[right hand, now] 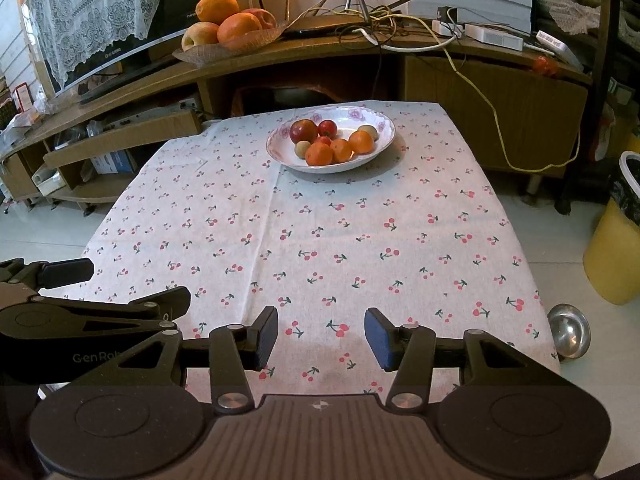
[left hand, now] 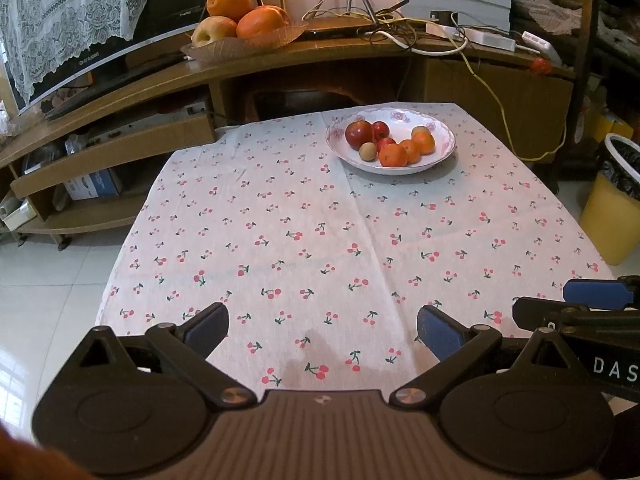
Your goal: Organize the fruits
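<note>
A white floral bowl [left hand: 440,152] stands at the far end of the cherry-print tablecloth [left hand: 320,240]. It holds a red apple [left hand: 359,134], small red fruits, pale round fruits and several oranges [left hand: 393,155]. It also shows in the right wrist view [right hand: 380,136]. My left gripper [left hand: 322,330] is open and empty above the table's near edge. My right gripper [right hand: 321,338] is open and empty beside it; its fingers [left hand: 596,294] show at the left view's right edge. Both are far from the bowl.
A wooden TV stand [left hand: 280,60] behind the table carries a leaf-shaped tray [left hand: 240,42] of large oranges and an apple, a TV, cables and boxes. A yellow bin [left hand: 612,208] stands right of the table. A steel bowl [right hand: 570,330] lies on the floor.
</note>
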A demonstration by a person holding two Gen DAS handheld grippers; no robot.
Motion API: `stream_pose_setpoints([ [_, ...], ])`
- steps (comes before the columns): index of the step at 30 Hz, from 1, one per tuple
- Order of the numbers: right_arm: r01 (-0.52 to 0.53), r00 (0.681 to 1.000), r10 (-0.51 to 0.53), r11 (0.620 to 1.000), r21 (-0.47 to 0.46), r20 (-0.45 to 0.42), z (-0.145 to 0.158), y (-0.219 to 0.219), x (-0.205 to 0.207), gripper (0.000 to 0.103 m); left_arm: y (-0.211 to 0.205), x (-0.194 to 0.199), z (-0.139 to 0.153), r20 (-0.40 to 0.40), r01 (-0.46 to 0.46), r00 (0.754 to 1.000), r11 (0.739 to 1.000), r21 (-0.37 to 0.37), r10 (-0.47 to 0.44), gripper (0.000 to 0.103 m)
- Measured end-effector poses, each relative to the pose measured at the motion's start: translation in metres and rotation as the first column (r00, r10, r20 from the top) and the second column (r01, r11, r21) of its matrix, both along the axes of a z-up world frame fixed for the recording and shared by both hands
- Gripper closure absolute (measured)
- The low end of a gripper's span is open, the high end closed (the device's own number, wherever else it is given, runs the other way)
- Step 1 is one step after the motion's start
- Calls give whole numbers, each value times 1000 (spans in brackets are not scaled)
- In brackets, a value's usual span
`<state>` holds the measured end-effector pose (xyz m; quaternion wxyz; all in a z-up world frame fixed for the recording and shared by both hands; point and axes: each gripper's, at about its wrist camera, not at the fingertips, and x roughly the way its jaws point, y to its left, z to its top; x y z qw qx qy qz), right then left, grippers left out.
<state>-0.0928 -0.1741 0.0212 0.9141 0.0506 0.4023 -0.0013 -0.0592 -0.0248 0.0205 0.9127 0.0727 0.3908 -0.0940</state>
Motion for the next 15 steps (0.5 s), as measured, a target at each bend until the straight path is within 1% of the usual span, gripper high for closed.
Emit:
stream_pose_setpoints([
  [15, -1, 1000, 1, 1000, 1, -7, -1, 0, 0, 53, 0, 1, 0, -4, -1, 1000, 1000, 0, 1, 0],
])
